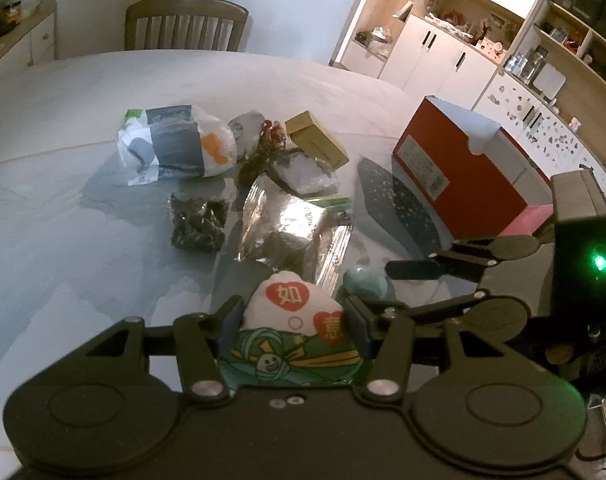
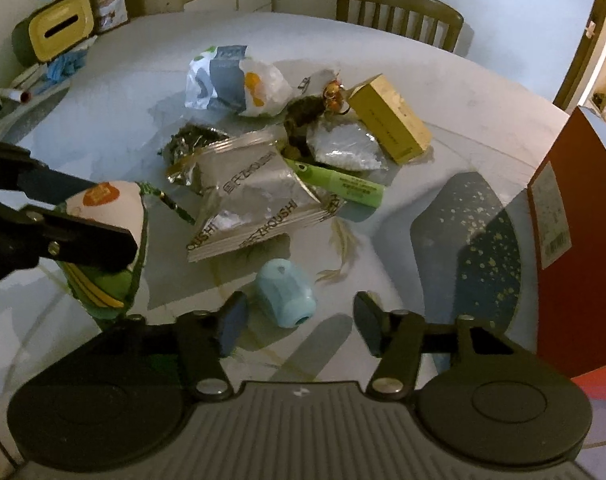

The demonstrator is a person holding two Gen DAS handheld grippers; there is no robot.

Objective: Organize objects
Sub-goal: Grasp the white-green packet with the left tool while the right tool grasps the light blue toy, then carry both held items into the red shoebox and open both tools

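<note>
My left gripper (image 1: 293,328) is shut on a plush toy (image 1: 299,312), white on top with red apple patches and green below. The right wrist view shows the same plush toy (image 2: 107,204) at the left, held just above the table by the left gripper (image 2: 99,208). My right gripper (image 2: 301,320) stands open low over the table. A small light-blue capsule-shaped thing (image 2: 285,296) lies on the glass between its fingers, with neither pad touching it. From the left wrist view the right gripper (image 1: 387,286) straddles that blue thing (image 1: 365,284).
A heap fills the table's middle: silver foil pouch (image 2: 255,200), white plastic bag (image 2: 235,80), yellow box (image 2: 391,120), green tube (image 2: 339,184), dark leaf bag (image 2: 191,140). A red box (image 2: 575,240) stands right, beside a dark speckled pad (image 2: 475,232). A chair (image 2: 399,12) stands behind.
</note>
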